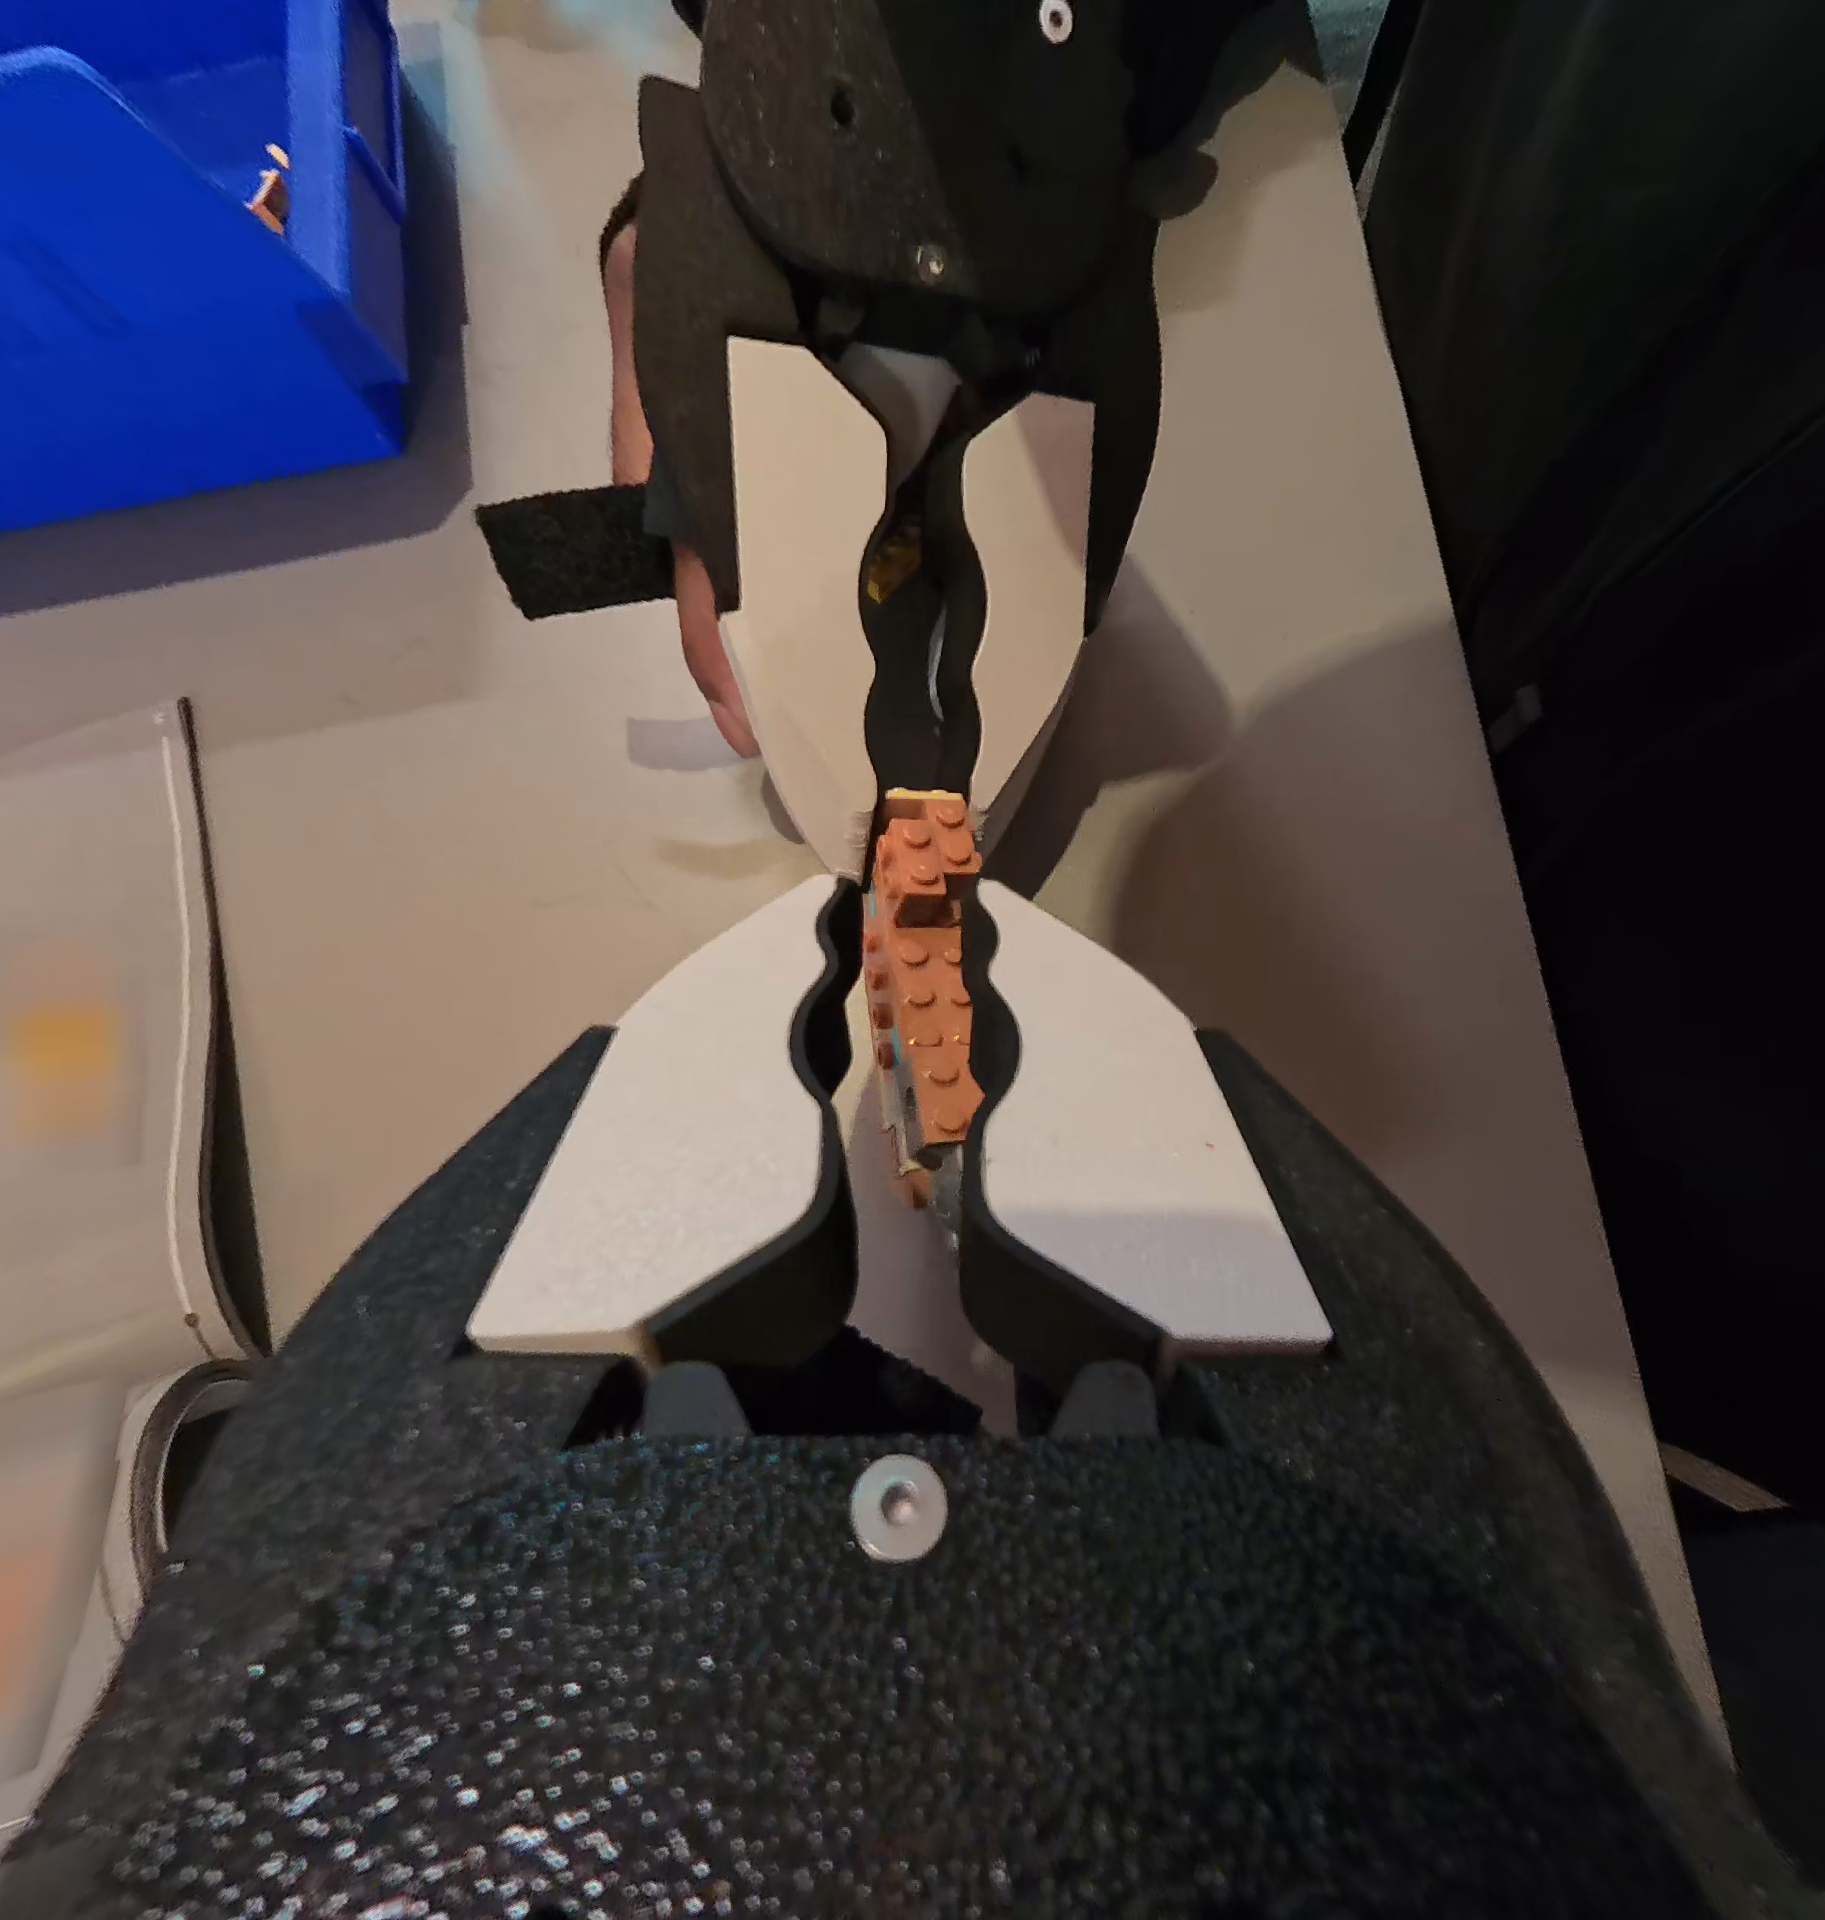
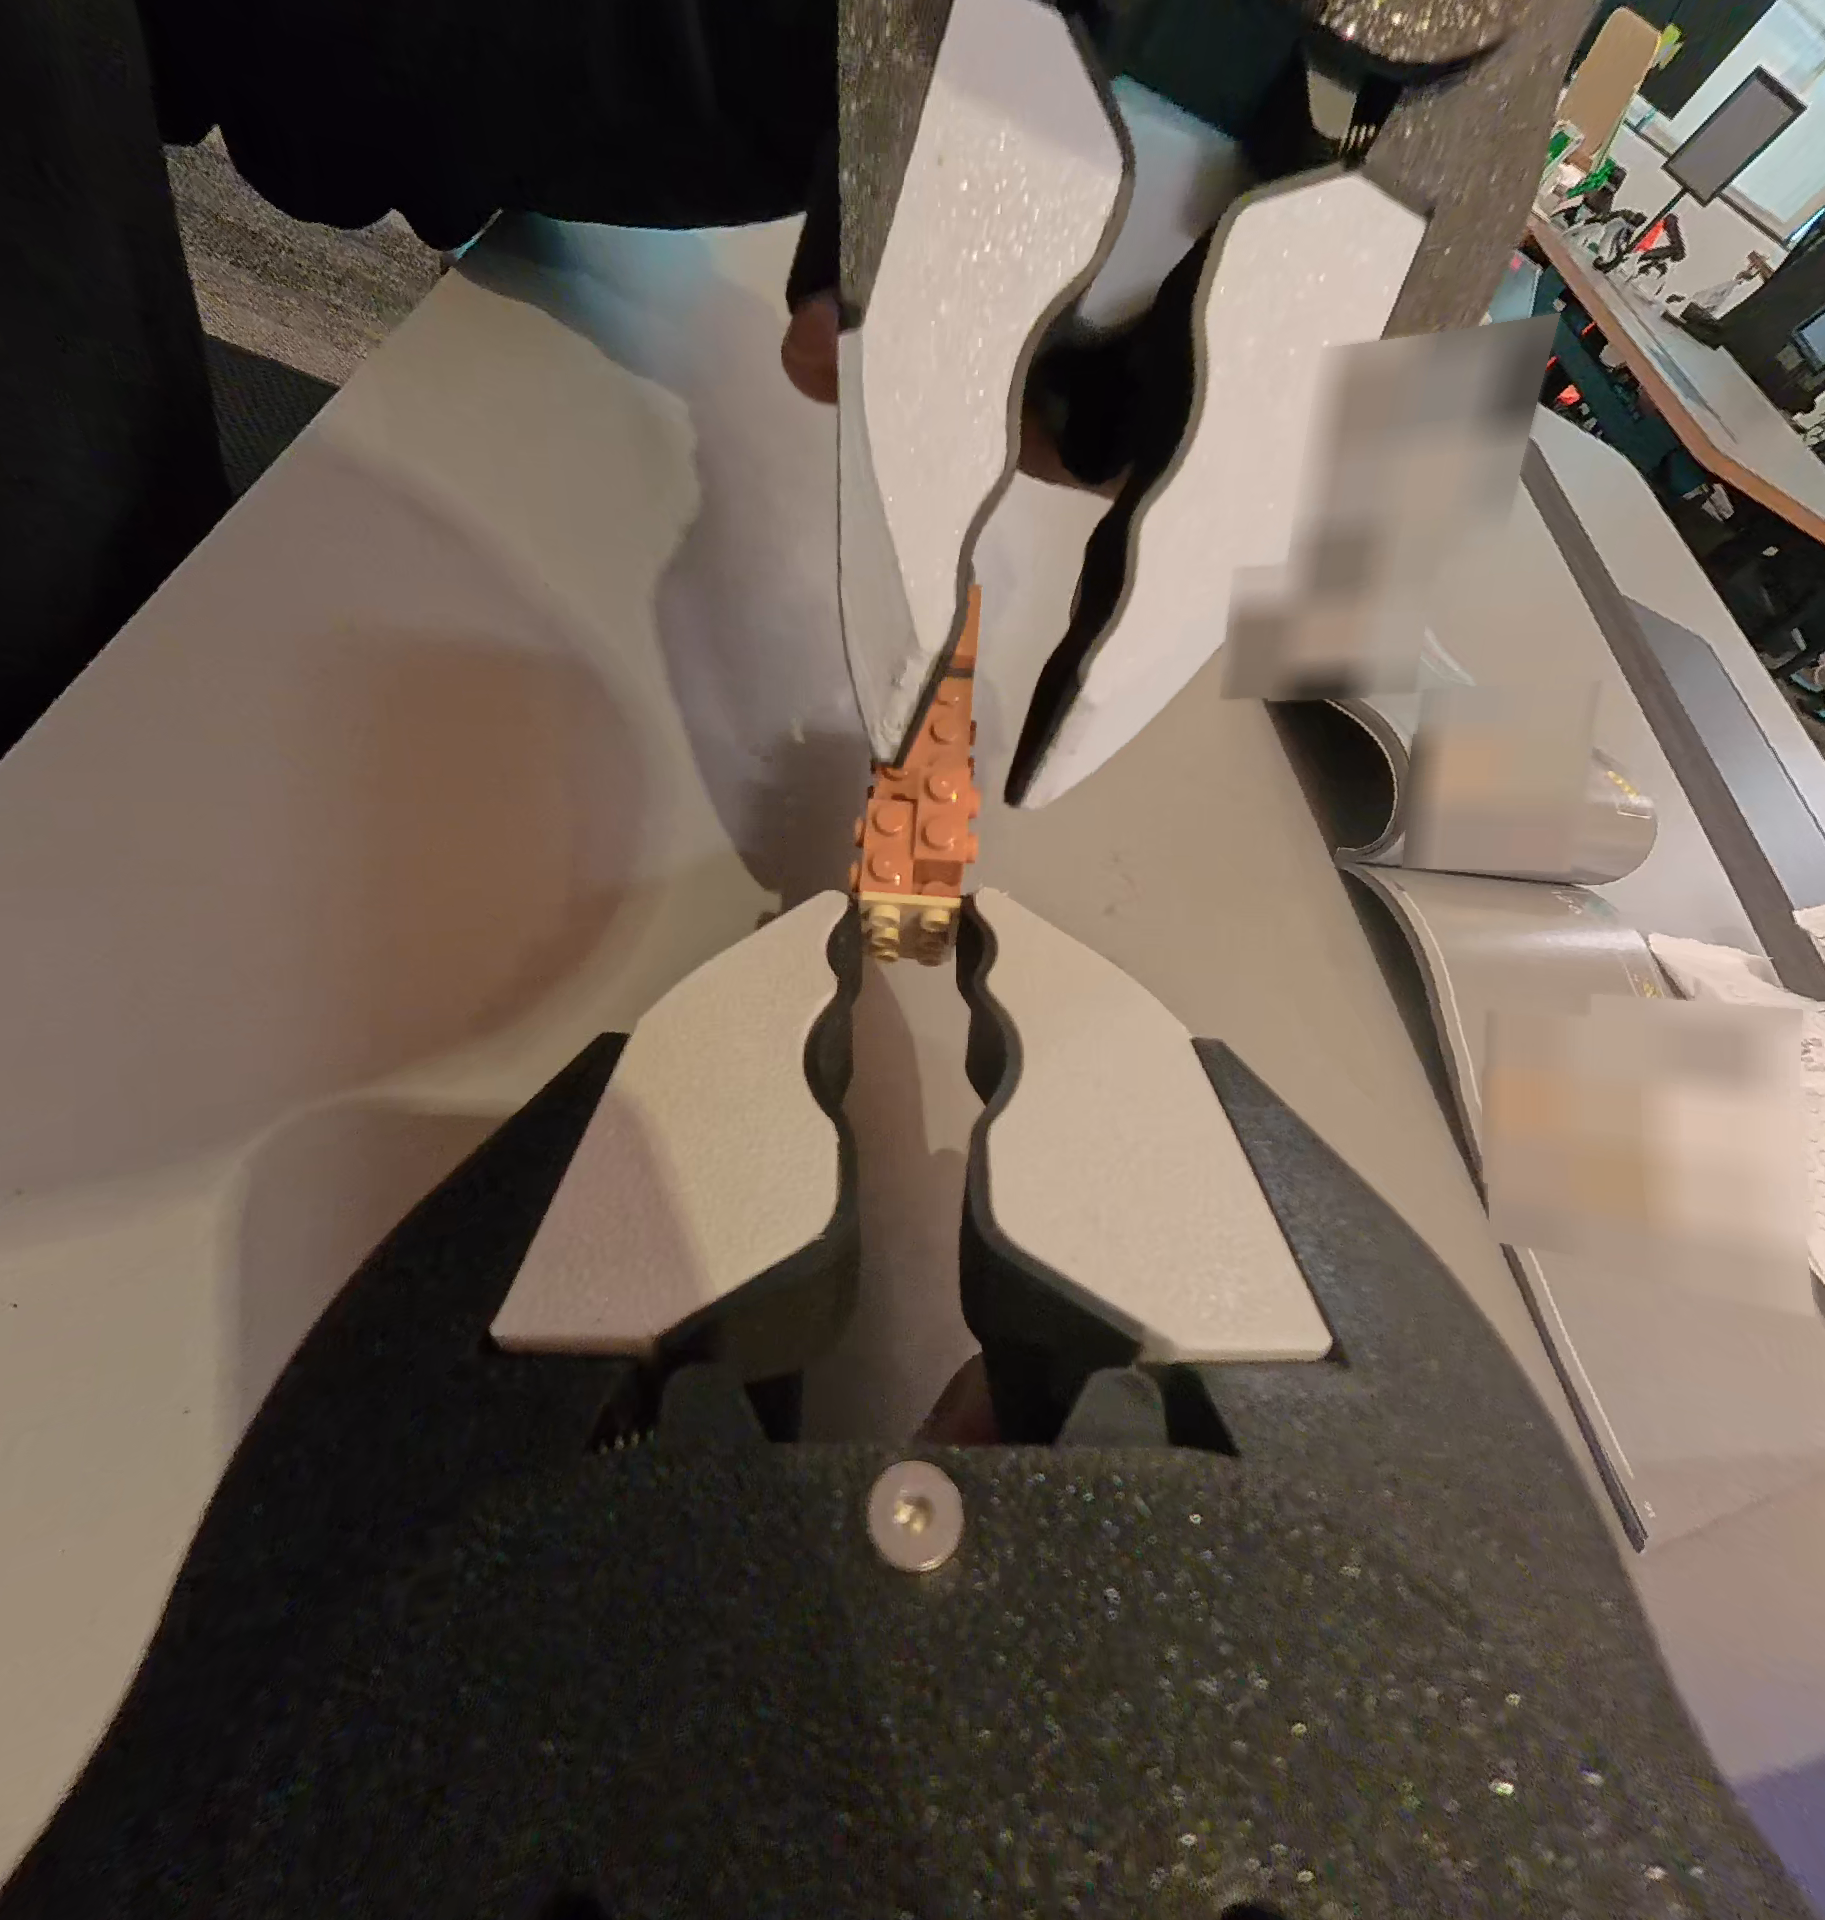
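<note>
Pale tabletop [image 1: 368, 831] is seen under both tools, with a blue bin [image 1: 160, 312] at its far left and open booklets [image 2: 1510, 935] at the right side; office desks are visible beyond.

An orange-brown brick assembly [image 1: 923, 997], ended by a tan brick [image 2: 908, 930], is held in the air between the two tools. The left gripper [image 1: 913, 1039] is set narrow around the long orange part, which lies along its jaws; the pad on one side is seen against the studs, while contact on the other side cannot be confirmed. The right gripper [image 2: 908, 935] is closed narrowly on the tan brick at its very tips.

Risks noted: the right hold is shallow, so the tan brick could slip out or snap off under any twist. The assembly sits skewed in the left jaws and could pivot or drop to the tabletop.

Pose: the tools are opposed tip to tip, nearly in line, the left angled slightly across. A hand [image 1: 710, 665] is seen behind the right tool.
</note>
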Action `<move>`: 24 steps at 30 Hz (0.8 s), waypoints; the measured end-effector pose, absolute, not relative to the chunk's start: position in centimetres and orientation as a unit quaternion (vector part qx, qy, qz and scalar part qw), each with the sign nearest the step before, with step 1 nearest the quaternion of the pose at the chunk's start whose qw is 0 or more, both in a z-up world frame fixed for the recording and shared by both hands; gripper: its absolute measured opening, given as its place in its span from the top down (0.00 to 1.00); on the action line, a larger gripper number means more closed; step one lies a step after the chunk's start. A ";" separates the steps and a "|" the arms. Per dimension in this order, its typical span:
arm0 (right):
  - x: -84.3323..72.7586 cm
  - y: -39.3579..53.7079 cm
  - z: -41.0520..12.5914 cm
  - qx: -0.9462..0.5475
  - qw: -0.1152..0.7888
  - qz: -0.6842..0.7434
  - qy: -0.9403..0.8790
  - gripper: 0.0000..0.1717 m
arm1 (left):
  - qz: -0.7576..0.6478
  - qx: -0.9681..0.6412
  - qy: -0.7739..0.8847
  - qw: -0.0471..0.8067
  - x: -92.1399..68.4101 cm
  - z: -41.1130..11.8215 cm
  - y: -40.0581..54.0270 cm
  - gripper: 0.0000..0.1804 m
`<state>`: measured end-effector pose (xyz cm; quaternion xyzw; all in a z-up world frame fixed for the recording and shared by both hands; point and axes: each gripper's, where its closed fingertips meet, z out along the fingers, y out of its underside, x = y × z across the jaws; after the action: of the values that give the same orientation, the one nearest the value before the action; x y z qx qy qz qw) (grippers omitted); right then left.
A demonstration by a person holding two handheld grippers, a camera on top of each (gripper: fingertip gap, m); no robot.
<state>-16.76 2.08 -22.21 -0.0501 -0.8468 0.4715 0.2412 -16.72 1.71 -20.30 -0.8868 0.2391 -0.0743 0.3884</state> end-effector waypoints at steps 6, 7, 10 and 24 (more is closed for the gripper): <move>-16.7 2.0 -22.3 -0.046 0.244 0.468 -0.848 0.90 | -0.078 -0.884 0.245 0.391 -16.5 -20.5 2.0 0.94; -16.7 2.0 -22.3 -0.046 0.244 0.468 -0.848 0.90 | -0.079 -0.882 0.244 0.394 -16.6 -20.4 2.0 0.95; -16.7 2.0 -22.3 -0.047 0.244 0.469 -0.847 0.90 | -0.087 -0.876 0.241 0.409 -16.5 -20.2 2.0 0.95; -16.6 1.9 -22.3 -0.042 0.245 0.468 -0.848 0.90 | -0.092 -0.881 0.248 0.392 -16.3 -20.7 2.0 0.93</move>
<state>-16.60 1.94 -22.31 -0.0423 -0.8483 0.4677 0.2446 -16.26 2.01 -20.68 -0.8810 0.2483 -0.0917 0.3921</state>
